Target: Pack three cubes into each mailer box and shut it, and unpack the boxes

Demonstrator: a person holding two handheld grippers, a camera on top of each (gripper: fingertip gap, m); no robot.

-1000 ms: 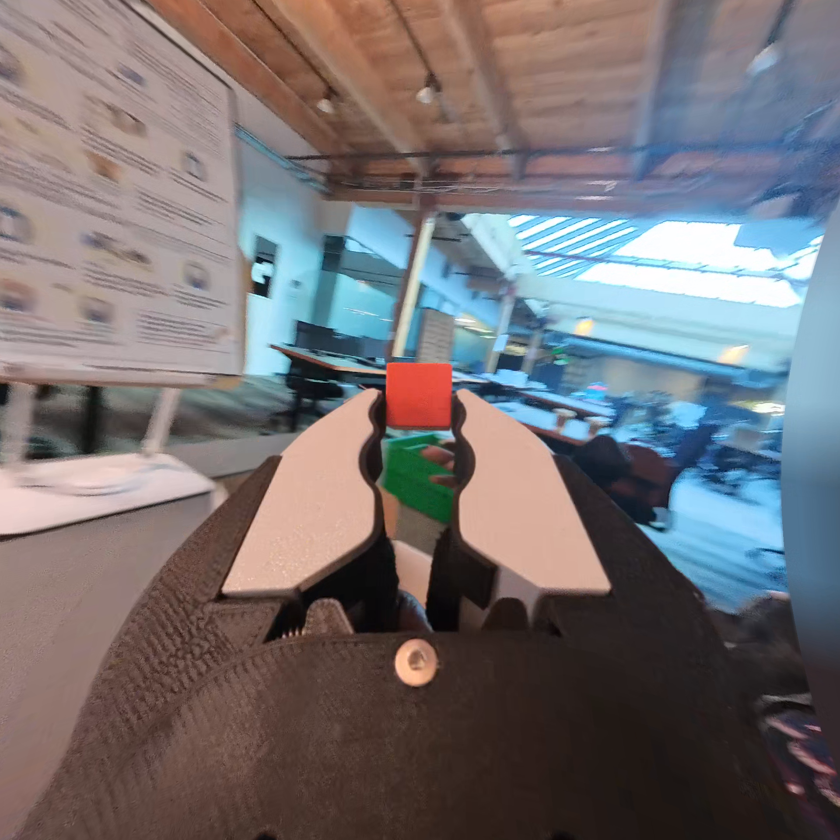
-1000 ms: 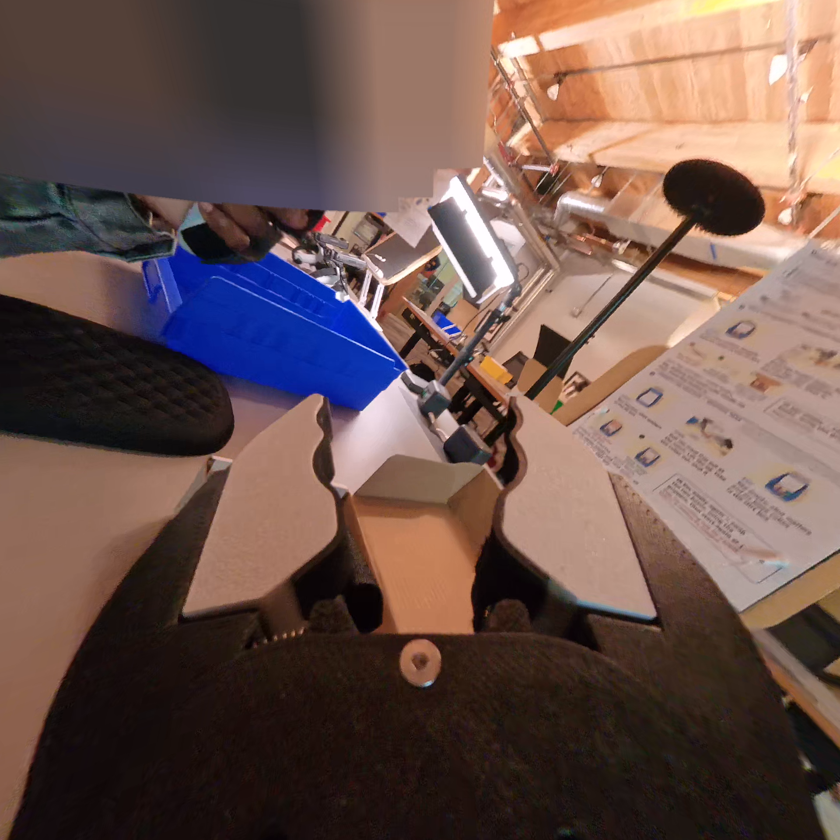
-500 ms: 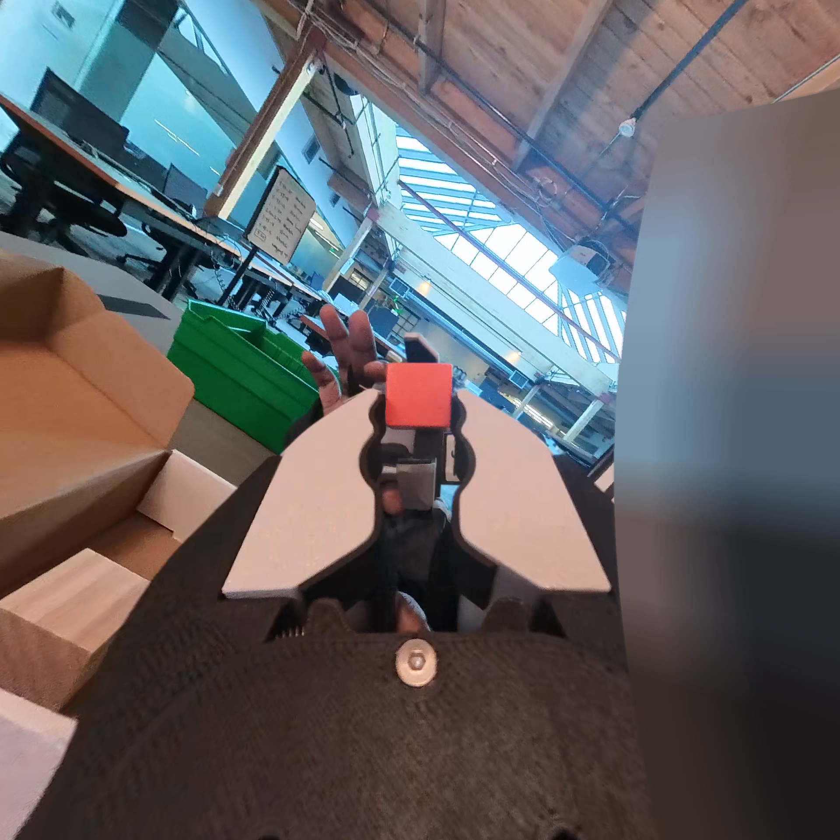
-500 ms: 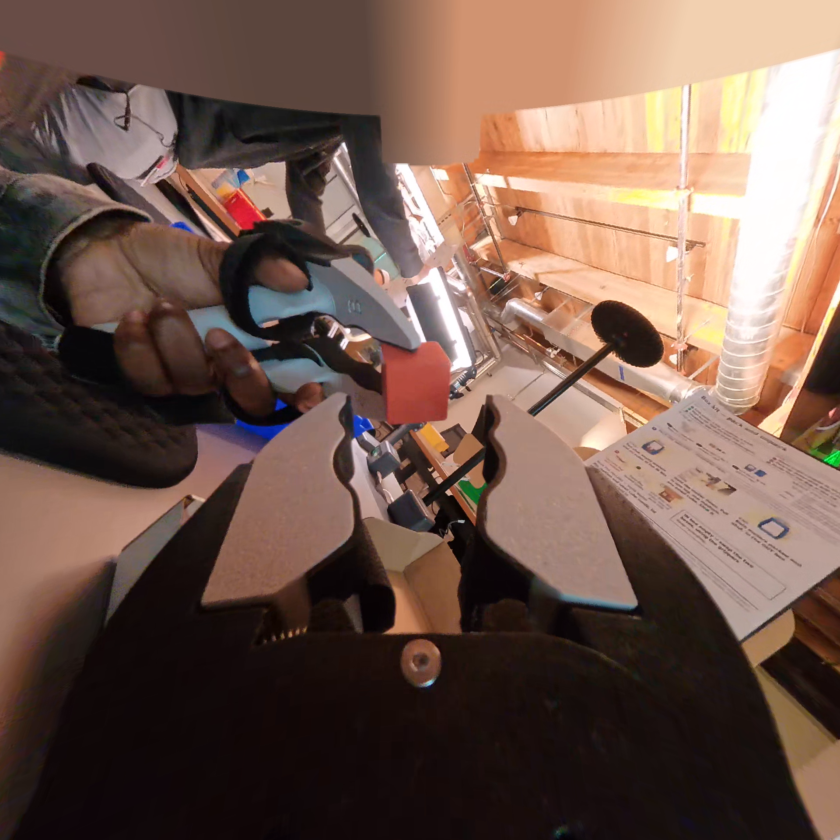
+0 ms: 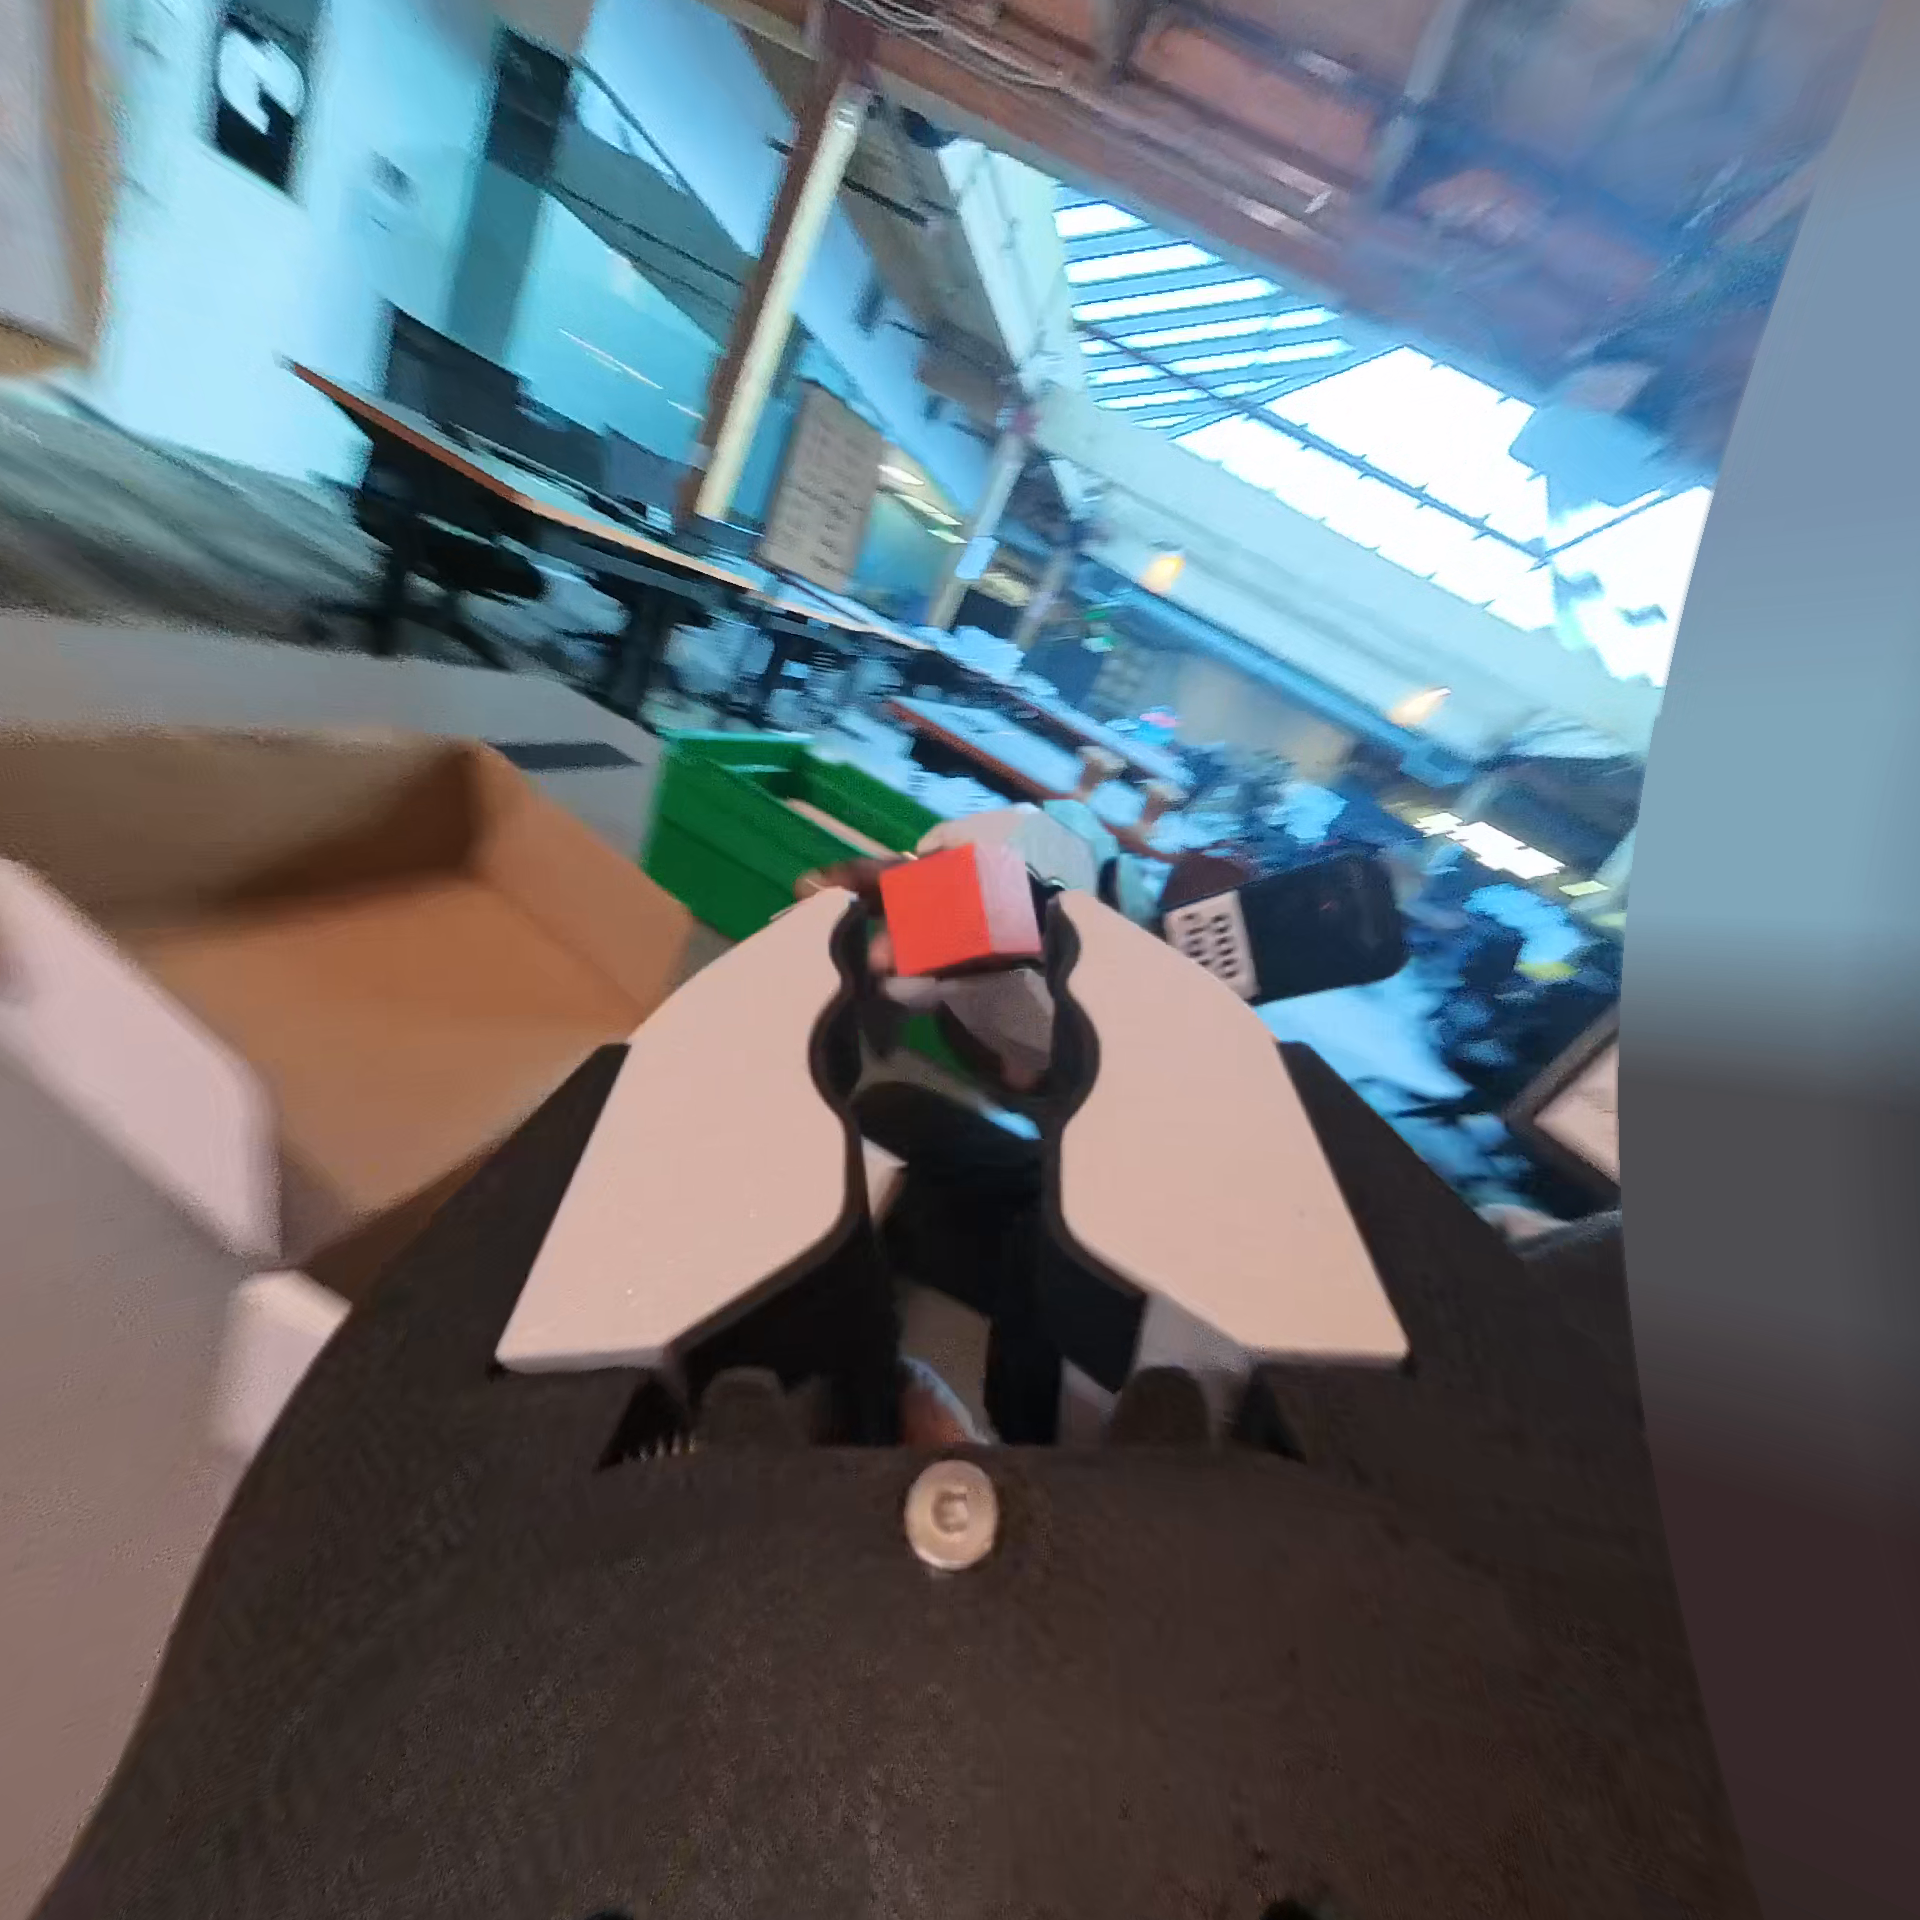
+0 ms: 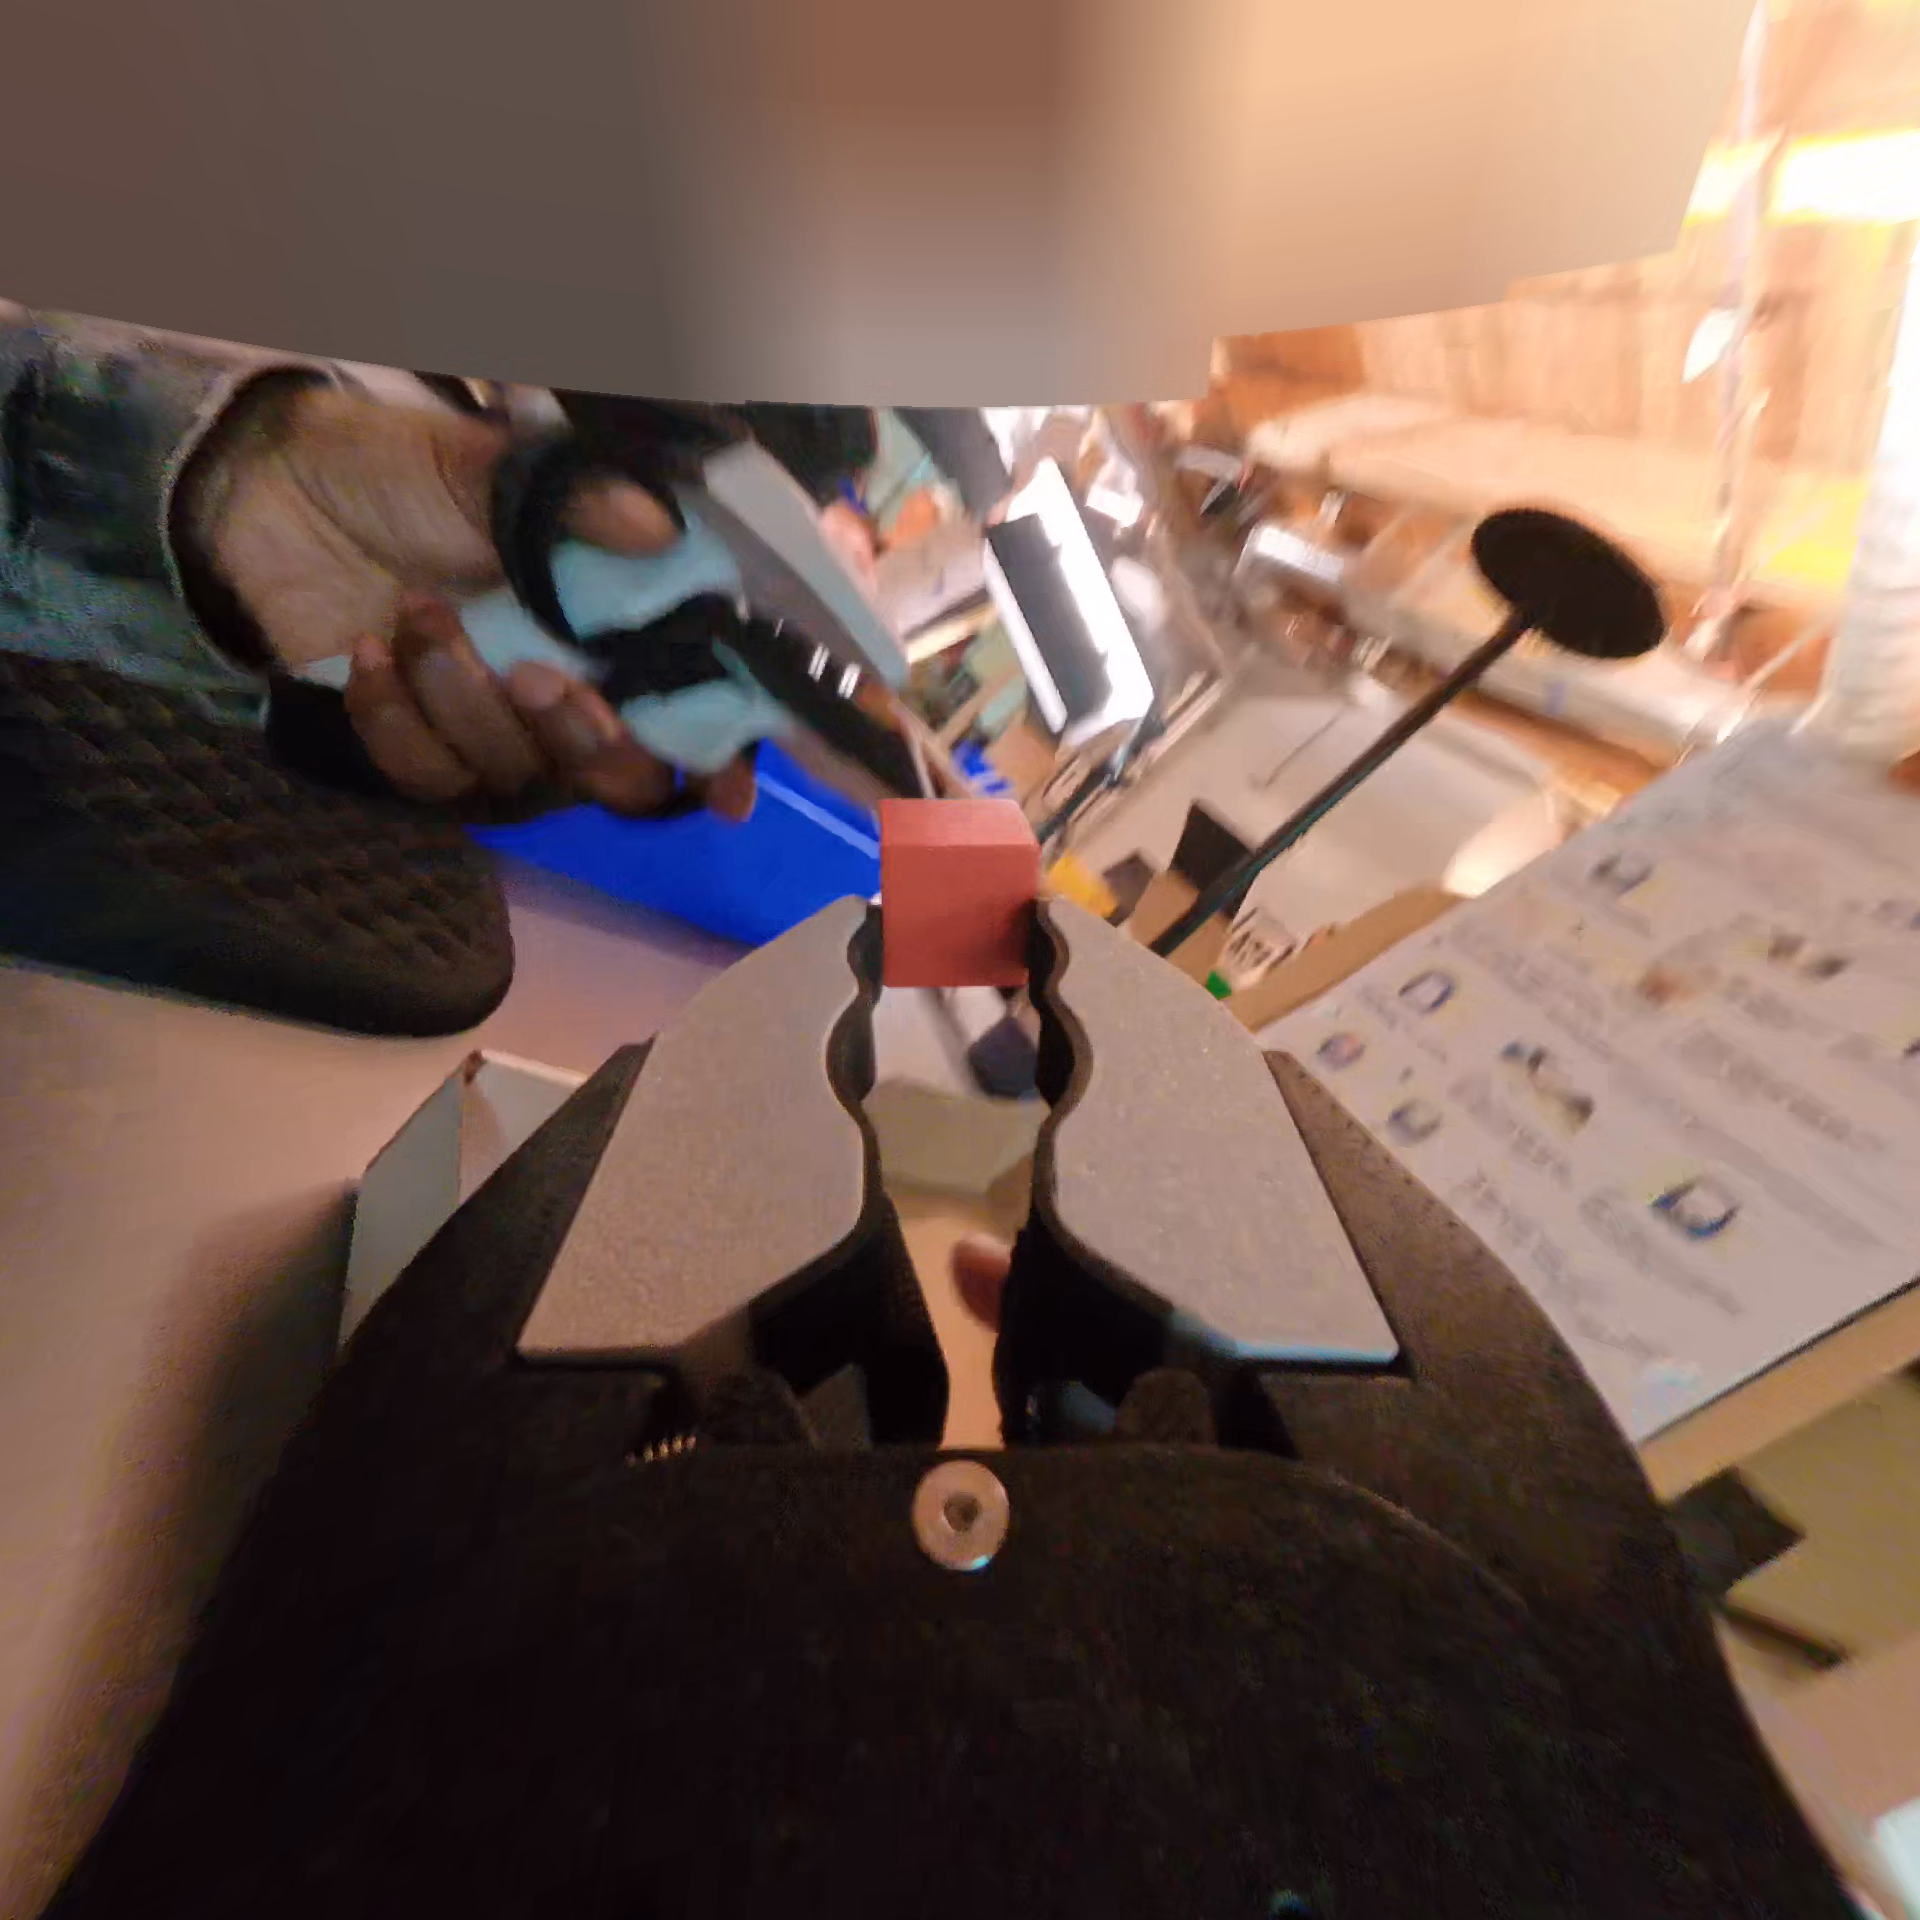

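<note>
A red cube (image 6: 956, 899) is clamped between the fingertips of my right gripper (image 6: 954, 925), held up in the air. In the left wrist view the same cube (image 5: 956, 909) sits tilted just beyond the tips of my left gripper (image 5: 951, 920), whose jaws stand a little wider than the cube and apart from it. A grey finger of the right gripper (image 5: 997, 1013) shows under the cube. The left gripper (image 6: 790, 623), held by a hand, is up and left of the cube in the right wrist view. An open brown mailer box (image 5: 364, 935) lies at the left; it also shows under my right gripper (image 6: 935, 1138).
A green bin (image 5: 748, 831) stands behind the box. A blue bin (image 6: 707, 873) and a black quilted pad (image 6: 208, 852) lie at the left. An instruction sheet (image 6: 1610, 1091) and a black stand with a round disc (image 6: 1569, 582) are at the right. Across from one pair of fingers to the other is roughly 5 centimetres.
The red cube has passed from my left gripper to my right one. The right gripper has shut on it, and the left has opened and drawn back.
</note>
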